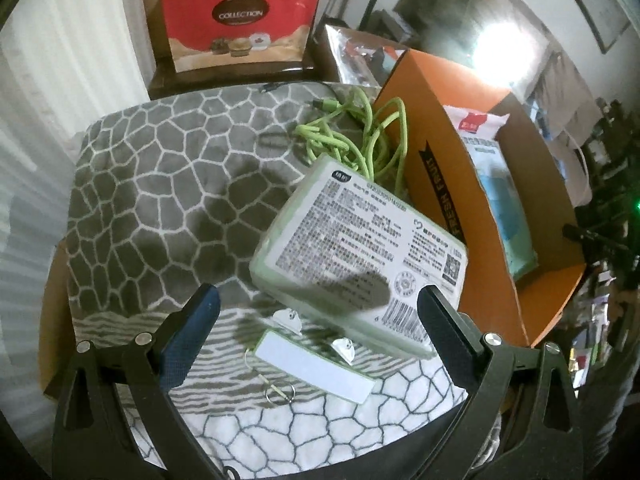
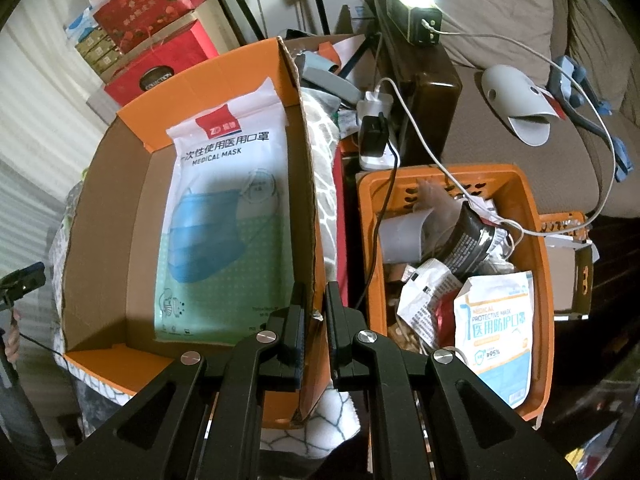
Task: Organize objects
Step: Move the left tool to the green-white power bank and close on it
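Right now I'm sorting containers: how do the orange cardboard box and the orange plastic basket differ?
The cardboard box has solid walls and holds one medical mask pack; the plastic basket has perforated walls and is crammed with packets. The right gripper pinches the box's wall, not the basket. Both are orange and open-topped.

Left gripper (image 1: pixel 318 310) spread wide; right gripper (image 2: pixel 316 300) pinched nearly closed.

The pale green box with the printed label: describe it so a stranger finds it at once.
On the grey pebble-patterned blanket, beside the orange cardboard box, lies the pale green box. It covers part of a green cable and is the only thing with dense print and barcodes.
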Motion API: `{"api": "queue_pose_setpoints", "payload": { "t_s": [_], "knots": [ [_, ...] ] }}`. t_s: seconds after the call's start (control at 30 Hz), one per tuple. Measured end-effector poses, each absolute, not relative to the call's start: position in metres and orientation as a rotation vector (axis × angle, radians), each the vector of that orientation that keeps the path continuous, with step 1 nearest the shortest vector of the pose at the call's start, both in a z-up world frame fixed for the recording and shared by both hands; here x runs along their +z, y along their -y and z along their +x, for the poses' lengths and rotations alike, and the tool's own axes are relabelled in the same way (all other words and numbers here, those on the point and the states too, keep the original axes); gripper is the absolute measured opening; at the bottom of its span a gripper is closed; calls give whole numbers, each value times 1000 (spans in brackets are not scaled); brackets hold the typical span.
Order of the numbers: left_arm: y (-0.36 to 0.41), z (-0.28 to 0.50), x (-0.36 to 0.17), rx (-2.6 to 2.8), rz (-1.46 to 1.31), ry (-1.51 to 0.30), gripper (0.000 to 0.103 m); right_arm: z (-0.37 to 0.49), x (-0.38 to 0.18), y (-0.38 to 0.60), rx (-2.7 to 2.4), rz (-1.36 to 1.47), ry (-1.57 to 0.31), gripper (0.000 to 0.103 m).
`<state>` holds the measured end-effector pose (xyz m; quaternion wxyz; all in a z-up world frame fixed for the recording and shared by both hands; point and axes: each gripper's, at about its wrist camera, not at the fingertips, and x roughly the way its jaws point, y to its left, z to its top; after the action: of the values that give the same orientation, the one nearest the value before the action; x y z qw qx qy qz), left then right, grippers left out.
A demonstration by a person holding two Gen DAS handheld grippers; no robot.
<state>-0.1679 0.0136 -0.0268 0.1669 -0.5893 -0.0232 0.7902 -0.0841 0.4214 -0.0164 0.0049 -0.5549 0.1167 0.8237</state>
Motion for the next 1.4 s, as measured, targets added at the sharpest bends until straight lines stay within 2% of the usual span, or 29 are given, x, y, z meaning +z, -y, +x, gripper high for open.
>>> {"api": "queue_pose_setpoints", "payload": {
  "t_s": [0.2,0.47,0.57,0.67,0.73,0.9,0.97,1.17,1.4],
  "knots": [
    [-9,-169,-30,2210,-1696,135,96,-84,-17,-421,2579,-1738,-365,8],
    [0,-145,-36,2229,-1706,43,96,-84,-17,-421,2579,-1737,-365,8],
    [10,-137,-46,2225,-1741,75,95,-84,-16,-421,2579,-1737,-365,8],
    [17,-134,-59,2223,-1785,117,83,-84,-17,-422,2577,-1737,-367,8],
    [22,-134,-69,2203,-1820,178,71,-84,-17,-421,2578,-1737,-367,8],
    [31,-136,-89,2127,-1874,386,58,-84,-17,-421,2578,-1738,-367,8],
    [33,-137,-93,2125,-1885,435,49,-84,-17,-421,2578,-1738,-361,8],
    [33,-138,-96,2127,-1890,510,45,-83,-17,-420,2577,-1736,-365,8],
    [8,-138,-94,2180,-1899,386,48,-83,-17,-419,2577,-1736,-367,8]
  ]
}}
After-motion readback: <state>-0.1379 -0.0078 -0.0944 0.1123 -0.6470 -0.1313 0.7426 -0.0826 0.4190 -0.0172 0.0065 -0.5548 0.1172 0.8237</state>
